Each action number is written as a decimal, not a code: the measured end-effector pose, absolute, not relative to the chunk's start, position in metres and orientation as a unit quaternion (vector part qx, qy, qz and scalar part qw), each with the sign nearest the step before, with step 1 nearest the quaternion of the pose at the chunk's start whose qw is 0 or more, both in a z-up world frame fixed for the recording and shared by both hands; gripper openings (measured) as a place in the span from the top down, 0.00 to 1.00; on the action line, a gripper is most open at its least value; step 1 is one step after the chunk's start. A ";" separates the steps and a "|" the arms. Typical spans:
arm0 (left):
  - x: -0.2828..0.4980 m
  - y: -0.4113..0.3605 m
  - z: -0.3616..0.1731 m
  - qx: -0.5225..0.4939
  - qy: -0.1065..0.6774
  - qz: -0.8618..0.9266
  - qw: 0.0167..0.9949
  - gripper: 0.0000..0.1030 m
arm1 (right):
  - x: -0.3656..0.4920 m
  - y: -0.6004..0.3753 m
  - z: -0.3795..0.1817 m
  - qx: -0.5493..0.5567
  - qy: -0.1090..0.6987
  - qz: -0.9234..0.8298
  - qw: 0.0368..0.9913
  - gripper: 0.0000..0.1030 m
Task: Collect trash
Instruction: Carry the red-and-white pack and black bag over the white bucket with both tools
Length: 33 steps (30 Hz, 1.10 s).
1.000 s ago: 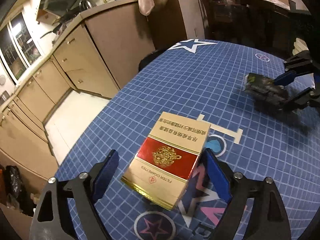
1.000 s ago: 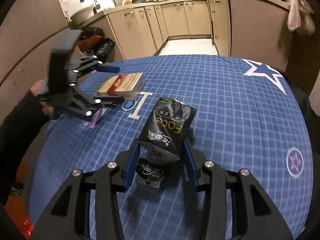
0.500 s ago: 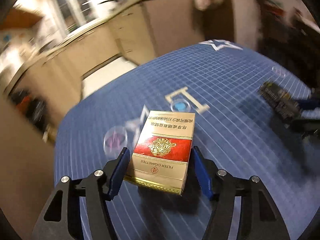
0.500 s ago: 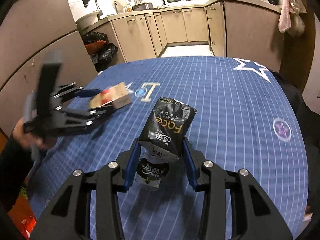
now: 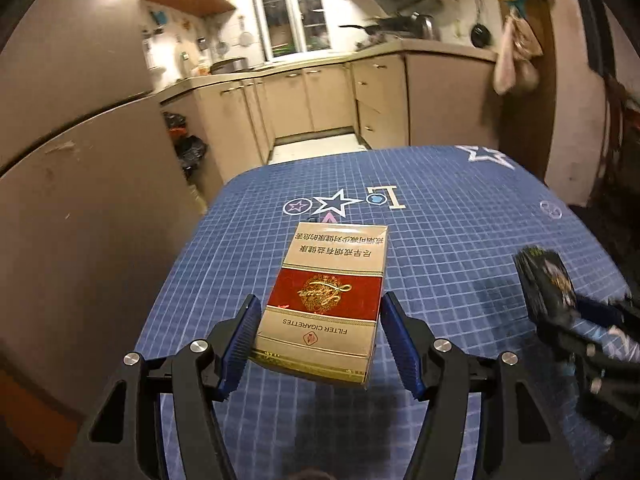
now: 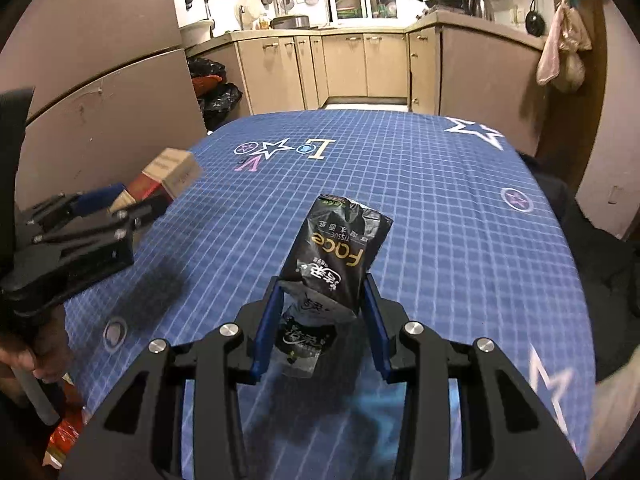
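A gold-and-red cigarette box point(image 5: 328, 296) hangs tilted above the blue gridded tablecloth point(image 5: 440, 240), gripped at its sides by my left gripper point(image 5: 320, 340), whose blue pads press on it. The right wrist view shows the same box point(image 6: 168, 174) in the left gripper point(image 6: 120, 204) near the table's left edge. My right gripper point(image 6: 322, 320) is shut on a crumpled black tissue pack point(image 6: 336, 252), held upright over the cloth point(image 6: 440, 200). The left wrist view catches that pack point(image 5: 544, 280), blurred, at the right edge.
Beige kitchen cabinets point(image 6: 344, 68) run along the far side. Black rubbish bags point(image 6: 218, 96) sit on the floor by a tall brown panel point(image 5: 80, 200) at the left. A red wrapper point(image 6: 64, 436) lies below the table's left edge, near a person's hand point(image 6: 24, 360).
My left gripper closed on the cigarette box, lifted it off the cloth and swung round to face the kitchen window. My right gripper shifted across the table with the tissue pack still gripped.
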<state>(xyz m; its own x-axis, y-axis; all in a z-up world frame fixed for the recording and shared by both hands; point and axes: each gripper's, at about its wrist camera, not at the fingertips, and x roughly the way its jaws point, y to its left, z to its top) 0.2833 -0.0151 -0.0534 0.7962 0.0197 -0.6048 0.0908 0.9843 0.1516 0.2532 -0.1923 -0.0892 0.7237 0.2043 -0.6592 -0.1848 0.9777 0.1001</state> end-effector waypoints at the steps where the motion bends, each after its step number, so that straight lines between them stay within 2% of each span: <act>1: 0.280 -0.016 -0.052 0.085 0.317 -0.017 0.945 0.39 | 0.248 -0.194 -0.088 0.013 0.355 0.103 0.929 0.64; 13: 0.239 -0.057 -0.045 0.123 0.300 -0.019 0.946 0.39 | 0.203 -0.208 -0.067 0.007 0.316 0.092 0.944 0.64; 33: 0.223 -0.082 -0.030 0.142 0.274 -0.035 0.950 0.39 | 0.170 -0.241 -0.047 0.013 0.276 0.044 0.960 0.63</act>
<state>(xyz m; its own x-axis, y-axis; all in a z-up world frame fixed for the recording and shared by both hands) 0.2227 -0.0817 -0.0300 0.8474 0.0114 -0.5308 0.1447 0.9570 0.2515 0.1700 -0.2410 -0.0473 0.8436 0.0922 -0.5291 -0.0777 0.9957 0.0496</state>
